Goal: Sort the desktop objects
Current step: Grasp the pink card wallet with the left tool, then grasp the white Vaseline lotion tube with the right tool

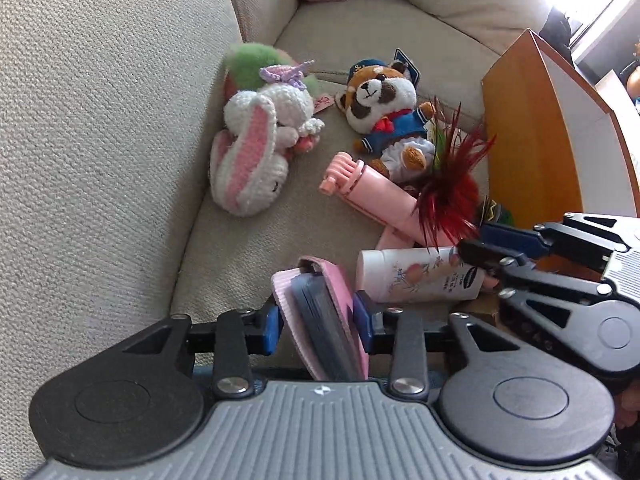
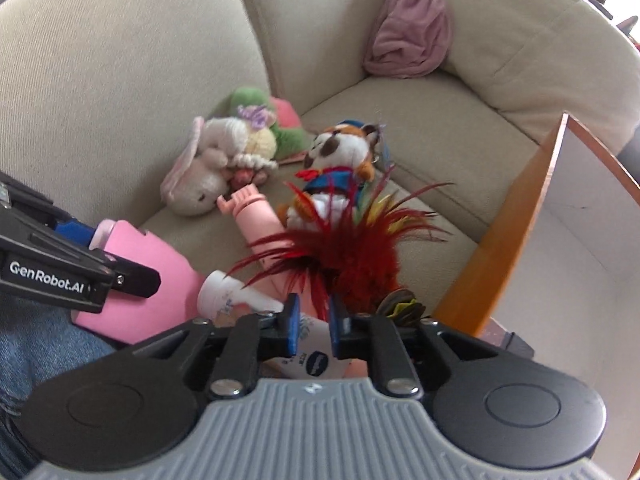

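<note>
Left fingers (image 1: pixel 272 330) are pinching one pink case (image 1: pixel 320 320); right fingers (image 2: pixel 291 322) are straddling one tube (image 2: pixel 256 306), grip unclear. Three plush toys are lying far left: rabbit (image 1: pixel 252 152), green toy (image 1: pixel 250 64) and panda (image 1: pixel 384 108). One orange box (image 1: pixel 536 128) is standing right, contents hidden.

Between the left gripper's (image 1: pixel 320 326) blue pads sits a pink case (image 1: pixel 320 320) with grey leaves. Ahead lie a white tube (image 1: pixel 420 276) printed with peaches, dark red feathers (image 1: pixel 452 188), a white-and-pink crocheted rabbit (image 1: pixel 256 148), and beyond them a beige sofa (image 1: pixel 100 120).

Left gripper (image 1: pixel 320 326) clamped on a pink case (image 1: pixel 320 320), right gripper (image 2: pixel 314 324) narrowly parted (blue pads).
</note>
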A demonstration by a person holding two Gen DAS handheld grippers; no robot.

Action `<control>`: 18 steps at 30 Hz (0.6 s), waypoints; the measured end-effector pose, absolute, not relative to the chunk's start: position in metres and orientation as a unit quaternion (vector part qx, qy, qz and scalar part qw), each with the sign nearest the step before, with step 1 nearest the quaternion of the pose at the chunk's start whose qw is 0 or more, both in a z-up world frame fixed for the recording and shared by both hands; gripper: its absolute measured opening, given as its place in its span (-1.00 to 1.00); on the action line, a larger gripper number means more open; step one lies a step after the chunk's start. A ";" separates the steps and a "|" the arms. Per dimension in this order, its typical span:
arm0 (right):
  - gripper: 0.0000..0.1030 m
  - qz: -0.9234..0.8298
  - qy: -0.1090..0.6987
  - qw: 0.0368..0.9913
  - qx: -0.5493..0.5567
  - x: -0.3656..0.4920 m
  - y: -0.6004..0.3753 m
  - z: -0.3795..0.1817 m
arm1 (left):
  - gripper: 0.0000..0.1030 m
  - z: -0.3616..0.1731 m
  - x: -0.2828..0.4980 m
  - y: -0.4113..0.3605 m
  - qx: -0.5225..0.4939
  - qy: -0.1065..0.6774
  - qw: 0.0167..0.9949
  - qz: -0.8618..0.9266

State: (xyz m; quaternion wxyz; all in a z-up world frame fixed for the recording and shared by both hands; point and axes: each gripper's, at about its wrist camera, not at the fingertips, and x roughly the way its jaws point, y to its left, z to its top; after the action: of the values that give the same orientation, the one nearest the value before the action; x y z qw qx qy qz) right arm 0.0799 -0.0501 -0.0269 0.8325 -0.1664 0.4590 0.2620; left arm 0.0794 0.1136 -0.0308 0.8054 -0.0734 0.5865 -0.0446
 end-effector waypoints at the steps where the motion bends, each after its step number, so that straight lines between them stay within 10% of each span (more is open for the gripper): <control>1: -0.52 0.264 0.463 0.828 -0.174 0.080 -0.047 -0.029 | -0.26 -0.031 0.078 0.113 -0.074 0.585 0.806 -0.047; 9: -0.12 0.287 0.497 0.788 -0.222 0.093 -0.034 -0.040 | -0.44 -0.029 0.076 0.105 -0.072 0.567 0.819 -0.048; 18: -0.14 0.319 0.523 0.764 -0.205 0.083 -0.033 -0.043 | -0.48 -0.029 0.078 0.104 -0.070 0.565 0.821 -0.046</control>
State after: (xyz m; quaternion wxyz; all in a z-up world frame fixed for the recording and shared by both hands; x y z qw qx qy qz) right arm 0.0832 -0.0334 -0.0428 0.7639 -0.2047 0.5226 0.3186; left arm 0.0781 0.1036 -0.0287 0.8206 -0.0699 0.5653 -0.0461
